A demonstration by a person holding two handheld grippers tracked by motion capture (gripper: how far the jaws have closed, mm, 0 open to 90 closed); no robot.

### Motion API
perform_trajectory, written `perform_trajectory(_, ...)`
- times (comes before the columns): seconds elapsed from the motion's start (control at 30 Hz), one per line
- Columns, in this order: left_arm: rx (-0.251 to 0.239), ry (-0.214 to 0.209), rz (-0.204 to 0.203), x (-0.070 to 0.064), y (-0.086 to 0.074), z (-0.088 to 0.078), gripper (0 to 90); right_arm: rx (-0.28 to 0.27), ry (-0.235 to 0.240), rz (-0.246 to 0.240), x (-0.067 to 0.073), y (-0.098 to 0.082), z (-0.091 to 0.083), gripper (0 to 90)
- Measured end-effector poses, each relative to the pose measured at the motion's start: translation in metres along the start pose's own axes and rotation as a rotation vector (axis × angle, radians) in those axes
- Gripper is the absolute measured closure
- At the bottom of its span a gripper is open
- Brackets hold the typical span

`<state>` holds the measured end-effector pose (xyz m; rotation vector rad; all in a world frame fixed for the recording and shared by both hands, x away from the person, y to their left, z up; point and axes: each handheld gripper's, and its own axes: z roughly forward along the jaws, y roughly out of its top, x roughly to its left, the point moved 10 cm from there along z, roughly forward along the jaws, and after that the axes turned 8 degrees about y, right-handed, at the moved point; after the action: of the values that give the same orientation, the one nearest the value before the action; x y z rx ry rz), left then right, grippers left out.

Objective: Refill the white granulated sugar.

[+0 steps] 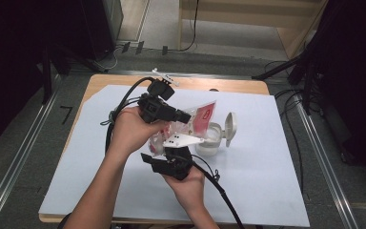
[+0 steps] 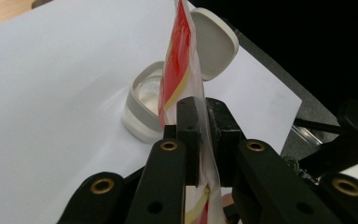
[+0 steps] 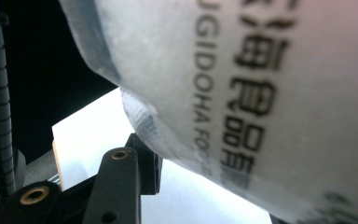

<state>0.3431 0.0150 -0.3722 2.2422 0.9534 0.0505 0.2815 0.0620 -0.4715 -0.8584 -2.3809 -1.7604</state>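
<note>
A plastic pouch with red and white print is held up between both grippers, over a white container whose flip lid stands open. My left gripper is shut on the pouch's edge, and the open container lies just beyond it. My right gripper sits at the pouch's lower end. In the right gripper view the pouch bulges between the jaws and presses on one finger. The other finger is hidden.
A large white sheet covers most of the wooden table. A small white part lies at the table's far edge. Cables trail from both grippers. Dark stands and rails flank the table.
</note>
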Motion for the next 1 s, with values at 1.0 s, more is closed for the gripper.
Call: perform_trajectory(1.0, 0.062, -0.027, 0.001, 0.009, -0.022, -0.002, 86.7, 0.06, -0.012, -0.024, -0.008, -0.023, 0.009, 59.3)
